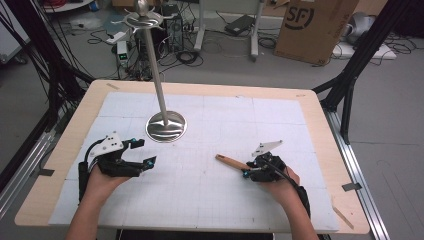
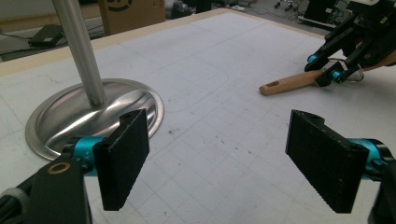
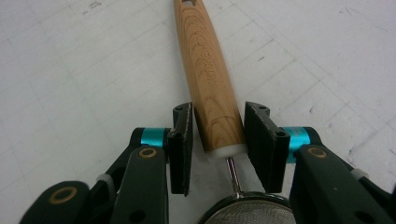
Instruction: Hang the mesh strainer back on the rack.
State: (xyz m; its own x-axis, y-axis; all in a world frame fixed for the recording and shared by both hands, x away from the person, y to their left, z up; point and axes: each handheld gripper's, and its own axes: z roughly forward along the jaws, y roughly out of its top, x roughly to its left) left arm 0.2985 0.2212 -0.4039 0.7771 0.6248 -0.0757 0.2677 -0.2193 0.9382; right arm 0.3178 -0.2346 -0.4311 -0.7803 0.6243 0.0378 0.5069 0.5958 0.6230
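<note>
While wooden handle lies flat, right gripper straddling it (strainer mesh bare)

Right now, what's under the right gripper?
Under the right gripper: the wooden handle of a mesh strainer lies between its jaws on the white mat, with slight gaps either side. The strainer's mesh bowl is mostly hidden.

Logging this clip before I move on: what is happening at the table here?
A person works with a gripper in each hand. The right gripper has its jaws on either side of the wooden handle of a small mesh strainer lying on the white mat; small gaps remain, so it is not clamped yet. The left gripper waits open above the mat, near the base of a metal stand.
</note>
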